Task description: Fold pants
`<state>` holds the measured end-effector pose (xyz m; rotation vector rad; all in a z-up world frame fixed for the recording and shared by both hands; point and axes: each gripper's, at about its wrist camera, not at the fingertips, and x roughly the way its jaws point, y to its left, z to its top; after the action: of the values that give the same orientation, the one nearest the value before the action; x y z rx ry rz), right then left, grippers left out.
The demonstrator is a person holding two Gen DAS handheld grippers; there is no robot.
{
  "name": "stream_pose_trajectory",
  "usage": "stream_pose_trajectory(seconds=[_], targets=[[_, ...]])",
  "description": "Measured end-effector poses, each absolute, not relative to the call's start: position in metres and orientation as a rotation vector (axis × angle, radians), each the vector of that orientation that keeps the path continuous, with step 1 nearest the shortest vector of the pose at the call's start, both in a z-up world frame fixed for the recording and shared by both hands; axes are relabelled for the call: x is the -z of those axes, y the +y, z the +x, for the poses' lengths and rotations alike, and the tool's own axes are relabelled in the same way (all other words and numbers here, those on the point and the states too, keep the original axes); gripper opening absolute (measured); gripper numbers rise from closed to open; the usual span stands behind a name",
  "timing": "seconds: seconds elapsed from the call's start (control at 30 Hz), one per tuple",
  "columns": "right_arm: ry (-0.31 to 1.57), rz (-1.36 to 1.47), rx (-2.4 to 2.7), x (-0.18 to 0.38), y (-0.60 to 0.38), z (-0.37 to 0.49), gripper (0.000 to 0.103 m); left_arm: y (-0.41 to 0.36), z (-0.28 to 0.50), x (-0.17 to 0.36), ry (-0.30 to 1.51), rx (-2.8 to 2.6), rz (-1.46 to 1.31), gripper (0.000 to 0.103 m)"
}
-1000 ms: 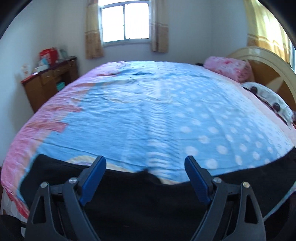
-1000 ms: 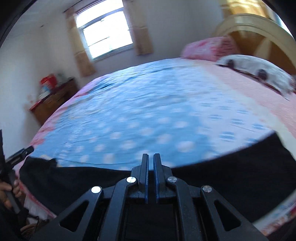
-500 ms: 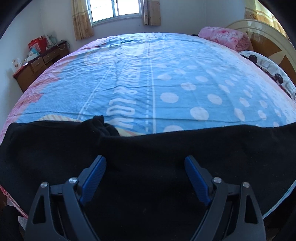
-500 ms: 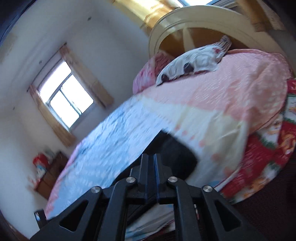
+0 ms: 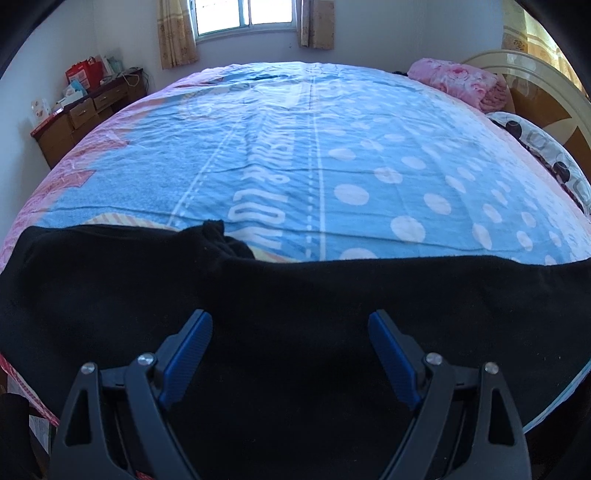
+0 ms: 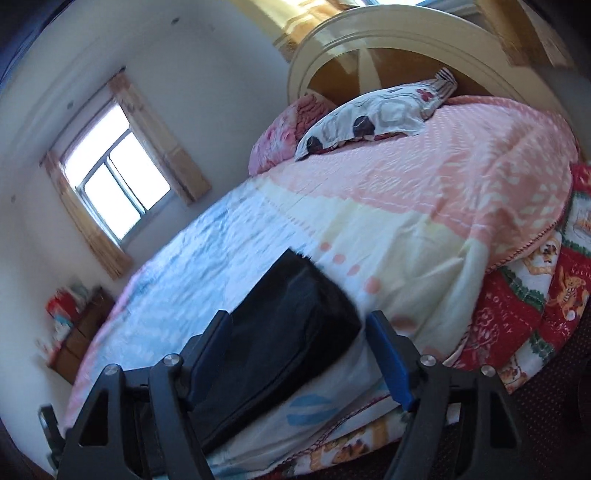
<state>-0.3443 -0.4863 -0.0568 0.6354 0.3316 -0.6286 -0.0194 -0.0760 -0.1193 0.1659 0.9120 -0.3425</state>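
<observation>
Black pants (image 5: 295,314) lie released on the bed (image 5: 295,166) as the right gripper (image 6: 299,354), pressed together a moment ago, is spread like the left gripper (image 5: 290,354), readying a regrasp.

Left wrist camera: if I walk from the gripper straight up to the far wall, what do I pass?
Left gripper → black pants → blue dotted blanket → window.

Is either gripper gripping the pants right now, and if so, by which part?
Neither. The left gripper and right gripper both have their jaws apart, and the black pants lie flat on the bed, gripped by neither.
</observation>
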Motion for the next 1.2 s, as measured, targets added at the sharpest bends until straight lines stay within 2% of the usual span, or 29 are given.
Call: stream_pose_trajectory(seconds=[0.03,0.1,0.43,0.47,0.5,0.53,0.67,0.8,0.9,1.2], targets=[[0.353,0.601,0.628,0.056,-0.48,-0.339,0.061,-0.075,-0.02,0.119,0.912,0.345,0.163,0.089],[0.39,0.555,0.594,0.055,-0.468,-0.33,0.036,-0.073,-0.02,0.116,0.906,0.345,0.158,0.089],[0.239,0.842,0.5,0.084,-0.505,-0.356,0.031,-0.059,-0.016,0.115,0.928,0.34,0.102,0.089],[0.249,0.828,0.506,0.082,-0.505,-0.354,0.024,-0.057,-0.016,0.113,0.922,0.332,0.099,0.089],[0.287,0.784,0.547,0.079,-0.503,-0.35,0.01,-0.055,-0.016,0.111,0.915,0.329,0.096,0.089],[0.321,0.741,0.578,0.077,-0.5,-0.346,0.009,-0.052,-0.015,0.107,0.902,0.325,0.093,0.089],[0.362,0.59,0.585,0.056,-0.475,-0.327,0.008,-0.039,-0.013,0.095,0.858,0.302,0.08,0.089],[0.37,0.307,0.46,0.019,-0.407,-0.279,0.008,-0.024,-0.008,0.087,0.842,0.281,0.039,0.089],[0.411,0.188,0.303,0.015,-0.354,-0.236,0.008,-0.014,-0.006,0.087,0.847,0.271,0.012,0.089],[0.655,-0.157,-0.019,0.113,-0.207,-0.142,0.008,0.003,-0.008,0.096,0.856,0.274,-0.005,0.089]])
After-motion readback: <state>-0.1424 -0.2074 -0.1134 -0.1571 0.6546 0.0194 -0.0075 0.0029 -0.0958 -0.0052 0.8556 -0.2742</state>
